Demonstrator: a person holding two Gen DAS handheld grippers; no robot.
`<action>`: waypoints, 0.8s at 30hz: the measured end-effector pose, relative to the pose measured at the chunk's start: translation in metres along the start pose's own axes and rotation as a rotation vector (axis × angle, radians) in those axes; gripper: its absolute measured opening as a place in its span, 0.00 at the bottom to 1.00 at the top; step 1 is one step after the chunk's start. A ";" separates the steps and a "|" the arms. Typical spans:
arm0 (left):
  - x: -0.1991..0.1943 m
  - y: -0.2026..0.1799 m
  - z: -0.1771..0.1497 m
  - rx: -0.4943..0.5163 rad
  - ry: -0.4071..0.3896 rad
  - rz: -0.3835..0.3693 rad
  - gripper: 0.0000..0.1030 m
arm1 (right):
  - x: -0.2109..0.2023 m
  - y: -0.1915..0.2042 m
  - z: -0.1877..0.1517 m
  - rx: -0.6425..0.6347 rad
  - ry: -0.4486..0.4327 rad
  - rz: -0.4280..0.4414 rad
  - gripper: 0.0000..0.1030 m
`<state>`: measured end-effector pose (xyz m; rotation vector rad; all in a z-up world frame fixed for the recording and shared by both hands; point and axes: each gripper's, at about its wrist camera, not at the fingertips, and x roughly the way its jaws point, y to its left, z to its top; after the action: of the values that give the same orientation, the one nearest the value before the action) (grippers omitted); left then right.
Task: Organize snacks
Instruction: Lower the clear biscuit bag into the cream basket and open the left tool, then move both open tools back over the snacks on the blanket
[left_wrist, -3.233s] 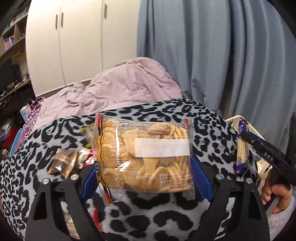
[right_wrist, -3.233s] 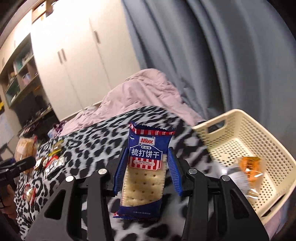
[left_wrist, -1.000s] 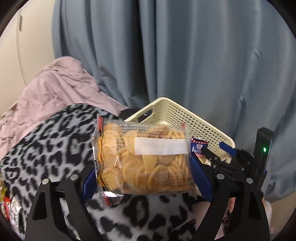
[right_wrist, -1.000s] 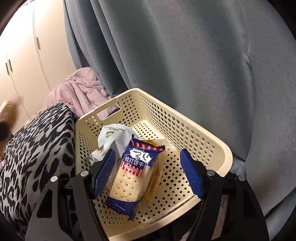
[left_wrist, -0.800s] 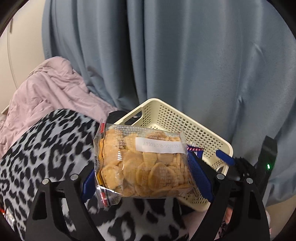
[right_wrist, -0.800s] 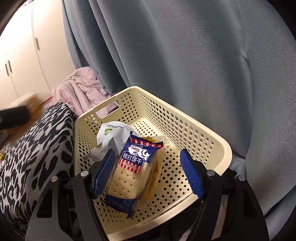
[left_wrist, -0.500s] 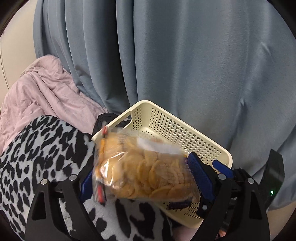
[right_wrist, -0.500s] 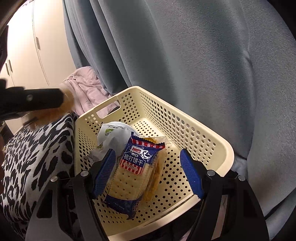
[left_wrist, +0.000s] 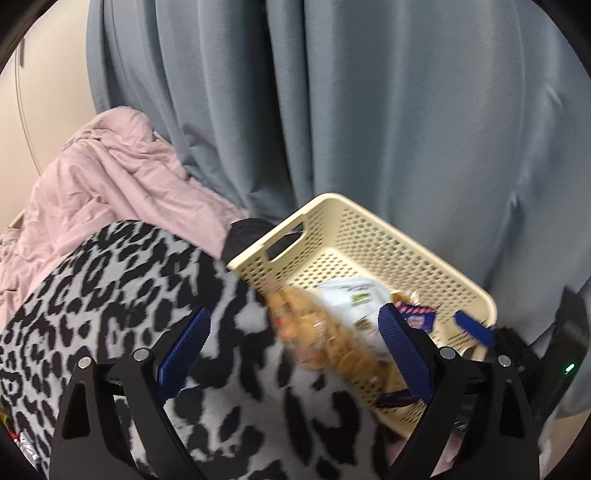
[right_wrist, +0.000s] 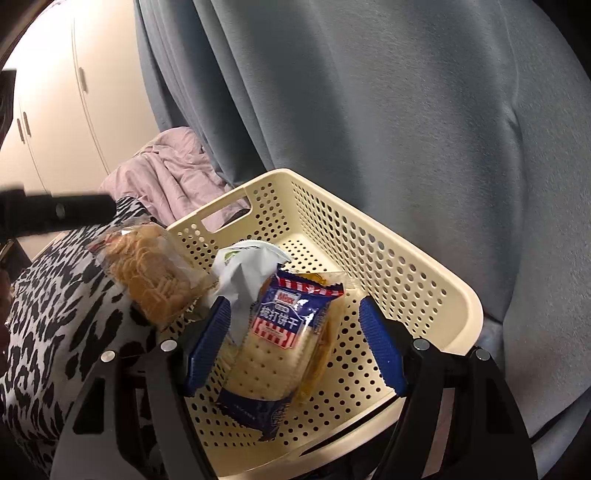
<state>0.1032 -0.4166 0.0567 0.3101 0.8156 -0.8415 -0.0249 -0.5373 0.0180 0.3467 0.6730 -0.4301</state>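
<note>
1. Now the left gripper (left_wrist: 291, 350) stands wide apart with nothing clamped; its jaws have just been opening. The clear bag of round crackers (right_wrist: 155, 273) lies ahead of it and toward its right finger, blurred, long axis slanting down into the cream perforated basket (left_wrist: 369, 236), tipped across the near rim.
2. Right gripper (right_wrist: 291, 347) is apart over the basket, touching nothing. The blue soda-cracker packet (right_wrist: 273, 332) lies between its fingers on the basket floor, beside a white packet (right_wrist: 243, 266).
3. Left gripper is nearer the cracker bag.
4. Versus one second ago: the bag was clamped and level; now released.
</note>
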 end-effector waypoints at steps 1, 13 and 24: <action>-0.001 0.003 -0.002 -0.001 0.007 0.007 0.89 | 0.000 0.000 0.001 0.003 0.007 0.022 0.72; -0.025 0.028 -0.005 -0.035 -0.037 0.031 0.89 | 0.028 0.037 0.024 -0.104 0.131 0.258 0.78; -0.039 0.055 -0.015 -0.097 -0.054 0.041 0.89 | 0.058 0.046 0.049 -0.171 0.215 0.151 0.78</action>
<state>0.1222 -0.3519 0.0723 0.2170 0.7941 -0.7666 0.0640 -0.5354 0.0231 0.2816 0.8804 -0.1911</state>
